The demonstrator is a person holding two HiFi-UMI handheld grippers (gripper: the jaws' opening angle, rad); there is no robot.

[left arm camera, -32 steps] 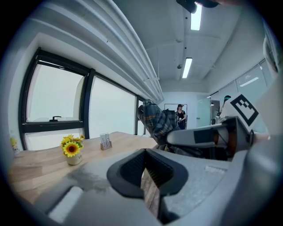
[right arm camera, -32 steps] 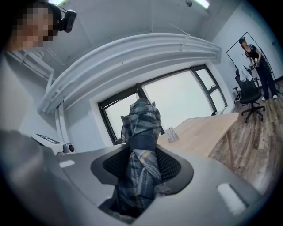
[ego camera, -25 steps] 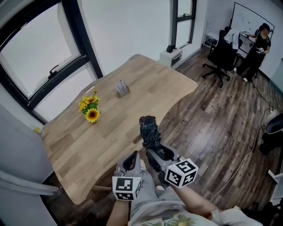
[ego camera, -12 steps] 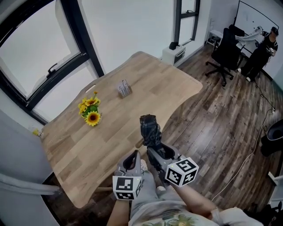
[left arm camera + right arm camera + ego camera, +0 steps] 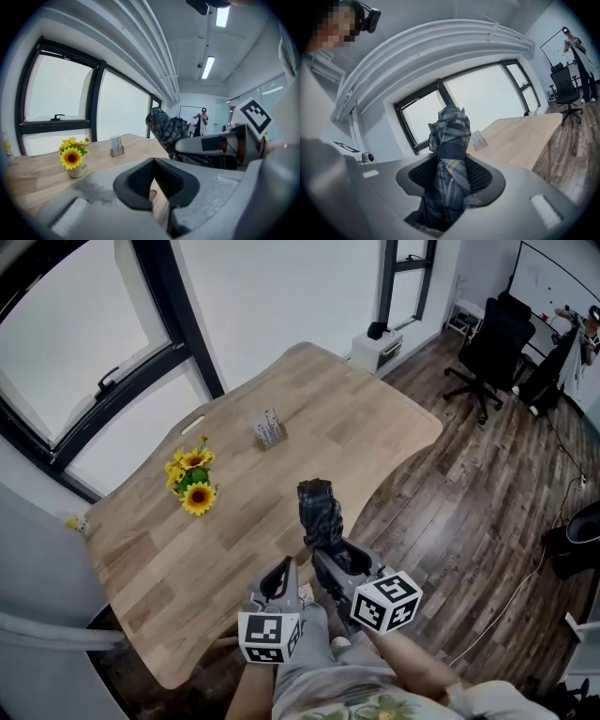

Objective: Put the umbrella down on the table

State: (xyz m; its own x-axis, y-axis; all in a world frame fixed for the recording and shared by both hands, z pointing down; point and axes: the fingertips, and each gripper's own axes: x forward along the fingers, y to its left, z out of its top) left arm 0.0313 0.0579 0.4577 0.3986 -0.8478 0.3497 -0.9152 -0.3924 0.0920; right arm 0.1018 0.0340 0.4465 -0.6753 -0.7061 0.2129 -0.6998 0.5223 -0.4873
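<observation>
The folded plaid umbrella (image 5: 321, 517) sits just below the centre of the head view. It is raised off the wood and points toward the table's near edge. The right gripper (image 5: 451, 174) has it: its jaws stand partly apart with both pads pressed on the bundled fabric, which fills the gap and sticks out beyond the tips.

To its left in the head view, the left gripper (image 5: 153, 164) is close alongside. Its jaws are brought together and nothing is between them.

The wooden table (image 5: 309, 418) runs from lower left to upper right of the head view. A small pot of sunflowers (image 5: 194, 486) stands at its left, and a card holder (image 5: 270, 427) stands nearer the middle, both well apart from the umbrella. Bare wood lies between them and the near edge.

By my reading the carry is under way. The umbrella has not yet been lowered onto the surface and released.
</observation>
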